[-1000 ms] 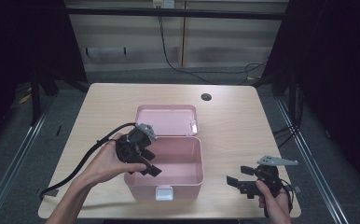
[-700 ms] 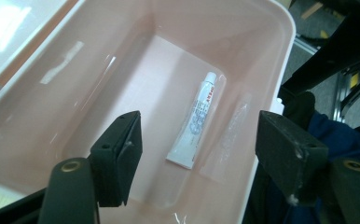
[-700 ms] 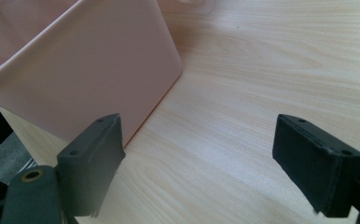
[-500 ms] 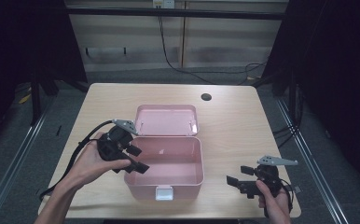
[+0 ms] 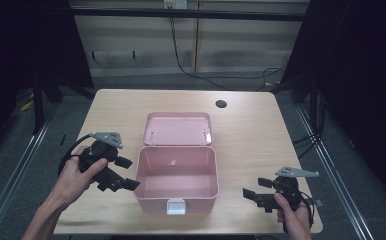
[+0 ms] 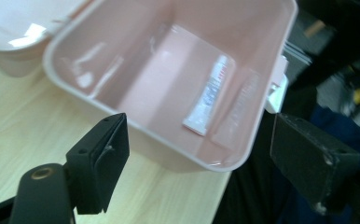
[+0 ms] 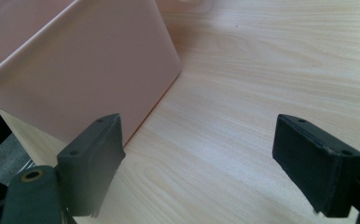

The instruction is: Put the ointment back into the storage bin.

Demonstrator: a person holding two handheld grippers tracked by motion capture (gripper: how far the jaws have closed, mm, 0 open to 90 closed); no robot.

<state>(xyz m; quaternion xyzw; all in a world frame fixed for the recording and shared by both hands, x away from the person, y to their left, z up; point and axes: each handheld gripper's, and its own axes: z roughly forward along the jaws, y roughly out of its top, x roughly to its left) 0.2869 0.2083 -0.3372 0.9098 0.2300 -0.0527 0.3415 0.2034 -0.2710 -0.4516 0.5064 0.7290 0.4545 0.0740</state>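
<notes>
A pink box (image 5: 153, 202) stands open mid-table, its lid (image 5: 177, 128) laid back flat behind it and a white latch (image 5: 175, 206) on its front wall. In the left gripper view a small white tube (image 6: 208, 95) lies on the bottom of the box (image 6: 136, 126). My left gripper (image 5: 129, 173) hovers just left of the box, open and empty, with its jaws pointing at the box's left wall. My right gripper (image 5: 253, 187) rests near the table's front right corner, open and empty, a short way from the box's right wall (image 7: 85, 74).
A round dark hole (image 5: 221, 104) sits in the wooden table top near its far edge. The left gripper's cable (image 5: 73, 145) loops off toward the table's left edge. Bare wood (image 7: 262, 70) lies between the right gripper and the box.
My left gripper has drawn back from above the box to its left side, lower and nearer the person. The right gripper has stayed where it was.
</notes>
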